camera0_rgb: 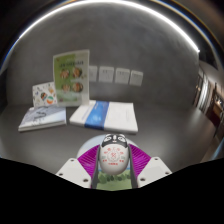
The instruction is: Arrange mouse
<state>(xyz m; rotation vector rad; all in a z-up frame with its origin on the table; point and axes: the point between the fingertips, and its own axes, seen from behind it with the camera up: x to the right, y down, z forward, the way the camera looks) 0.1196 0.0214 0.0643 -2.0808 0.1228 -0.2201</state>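
Between the fingers of my hand-held gripper (113, 172) sits the mouse (113, 158), filling the gap between the pads, so nothing else fits there. Just ahead, a white box (118, 118) and a blue-edged book (87, 113) lie flat on the table (165, 120), blocking a straight push forward. Left of them a flat booklet (43, 118) lies, with an upright green booklet (71, 77) behind it. To the right, the table surface lies bare up to the wall.

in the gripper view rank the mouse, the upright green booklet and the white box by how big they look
1. mouse, between the gripper fingers, though nearness to the camera inflates it
2. upright green booklet and white box look about alike; no ranking between them
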